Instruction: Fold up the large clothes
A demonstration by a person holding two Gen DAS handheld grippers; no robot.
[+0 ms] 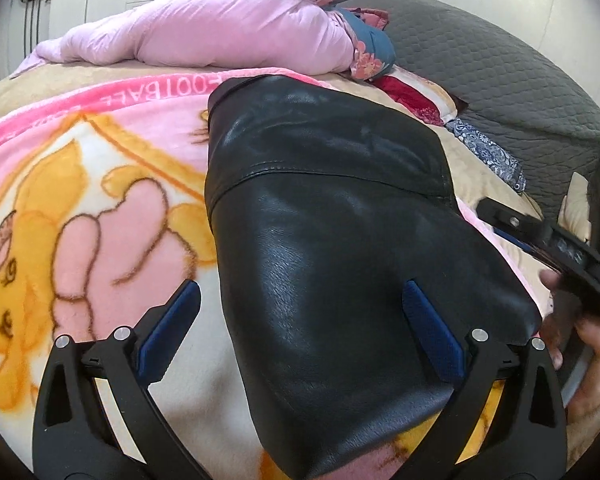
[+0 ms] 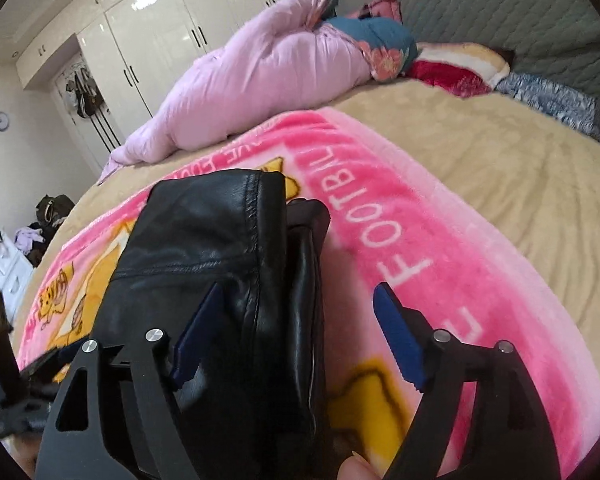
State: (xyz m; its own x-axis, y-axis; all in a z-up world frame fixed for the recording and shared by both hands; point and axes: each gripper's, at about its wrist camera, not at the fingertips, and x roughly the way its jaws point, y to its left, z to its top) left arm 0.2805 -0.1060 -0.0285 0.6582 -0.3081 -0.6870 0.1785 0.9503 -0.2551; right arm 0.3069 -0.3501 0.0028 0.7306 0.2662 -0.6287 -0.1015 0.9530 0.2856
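The folded black leather jacket (image 1: 340, 240) lies on the pink blanket (image 1: 80, 208) between the wide-open left gripper (image 1: 300, 320) and the open, empty right gripper (image 2: 300, 320).

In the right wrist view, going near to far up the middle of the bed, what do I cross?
Folded black leather garment → pink FOOTBALL blanket → beige bedspread → lilac quilt bundle → white wardrobe doors.
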